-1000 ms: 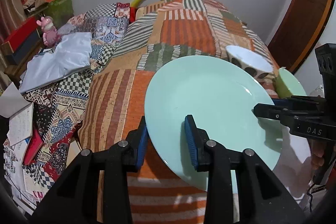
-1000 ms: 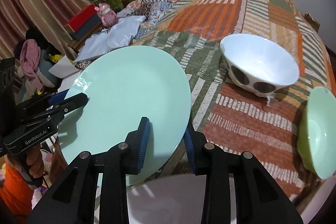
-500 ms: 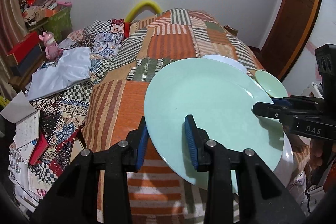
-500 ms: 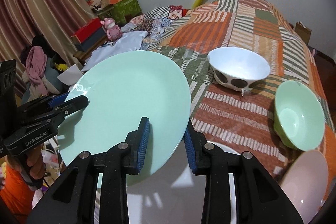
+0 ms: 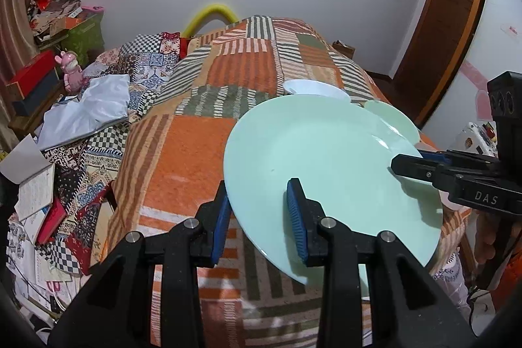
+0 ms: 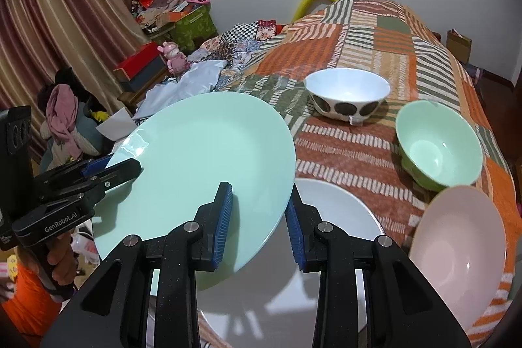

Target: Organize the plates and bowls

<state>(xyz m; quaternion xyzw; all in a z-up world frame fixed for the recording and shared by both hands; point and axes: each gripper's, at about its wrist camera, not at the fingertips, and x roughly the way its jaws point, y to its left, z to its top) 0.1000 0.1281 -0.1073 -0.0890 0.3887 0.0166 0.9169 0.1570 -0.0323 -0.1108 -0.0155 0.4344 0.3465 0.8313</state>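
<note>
Mint-green plate [image 6: 202, 152] is clamped at opposite rims by left gripper [image 5: 259, 217] and right gripper [image 6: 259, 217], above the bed's near edge. White plate [image 6: 339, 207] lies partly hidden beneath. Spotted bowl [image 6: 347, 97] at 12 o'clock, green bowl [image 6: 438, 142] at 2, pink bowl [image 6: 456, 250] at 4, cut off.

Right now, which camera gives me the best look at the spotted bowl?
The right wrist view: the spotted bowl stands whole and unblocked on the bedspread, dark spots visible. In the left wrist view only a sliver of its white rim shows above the green plate.
</note>
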